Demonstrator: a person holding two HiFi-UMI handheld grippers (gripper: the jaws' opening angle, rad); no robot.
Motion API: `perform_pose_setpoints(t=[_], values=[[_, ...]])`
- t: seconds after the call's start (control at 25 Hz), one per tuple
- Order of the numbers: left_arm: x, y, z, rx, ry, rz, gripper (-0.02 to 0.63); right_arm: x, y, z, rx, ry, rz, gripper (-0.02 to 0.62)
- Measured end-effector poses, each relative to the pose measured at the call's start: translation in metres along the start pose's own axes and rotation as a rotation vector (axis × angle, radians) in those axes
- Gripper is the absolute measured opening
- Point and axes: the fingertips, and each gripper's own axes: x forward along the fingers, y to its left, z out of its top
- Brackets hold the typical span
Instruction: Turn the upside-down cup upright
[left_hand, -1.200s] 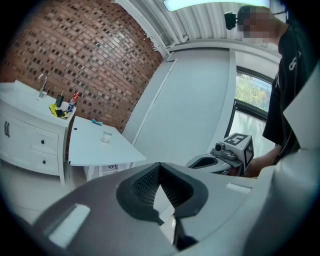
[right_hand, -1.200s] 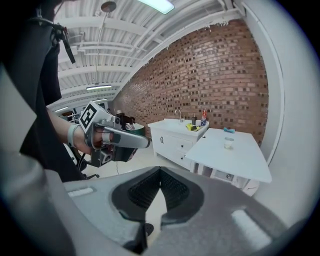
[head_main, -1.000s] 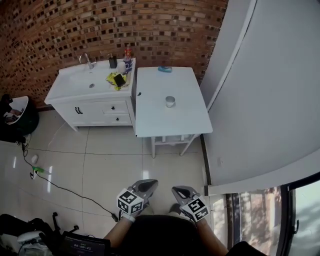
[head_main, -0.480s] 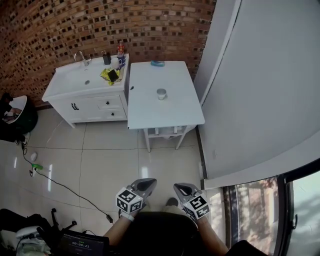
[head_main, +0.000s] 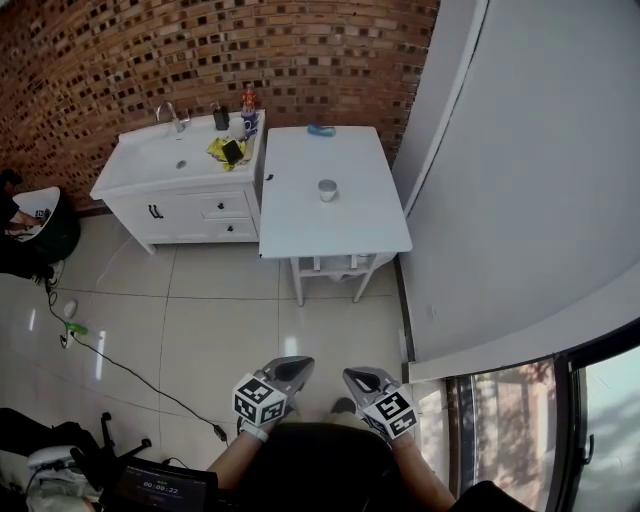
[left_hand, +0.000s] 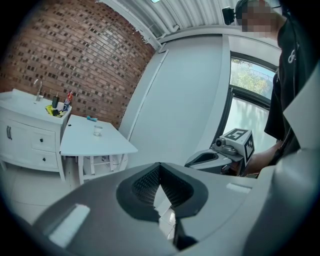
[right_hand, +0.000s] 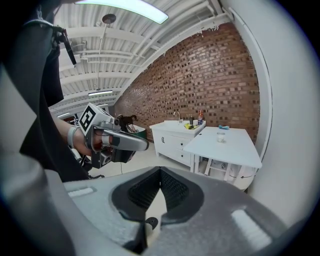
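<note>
- Cup (head_main: 327, 190) is sitting near mid of the white worktop (head_main: 345, 232), well apart from the blue item (head_main: 320, 130) at the far end by the brick wall (head_main: 200, 50). The sink cabinet (head_main: 185, 205) is standing just beside the worktop.
- Cup is showing too small in every view to tell mouth-up from mouth-down. It's looking see-through in both gripper views.
- Left hand-held gripper (head_main: 298, 367) is hanging low by the person's body, jaws pressed together, nothing btwn them.
- Right hand-held gripper (head_main: 352, 378) is hanging just beside it, jaws likewise closed up, empty. Both are well apart from the cup, w/ floor (head_main: 230, 320) lying btwn.
- Handling, my guess: small, light, stiff-walled, prob. clear plastic or glass, so slick and maybe breakable. It's likely skidding on the smooth top if nudged.
- Grip spot, as I'm judging it: side wall abt mid-height, jaws across the width, firm but not crushing. A rim pinch is looking riskier.
- If it's mouth-down, a mid-wall hold is leaving room for rolling the wrist over w/o the rim catching the worktop.
</note>
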Motion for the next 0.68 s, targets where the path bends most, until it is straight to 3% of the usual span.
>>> perform_pose_setpoints(t=[0.68], values=[[-0.011, 0.006, -0.009, -0.017, 0.025, -0.003, 0.015, 0.008, 0.01, -0.005, 0.009, 0.02, 0.0, -0.008]])
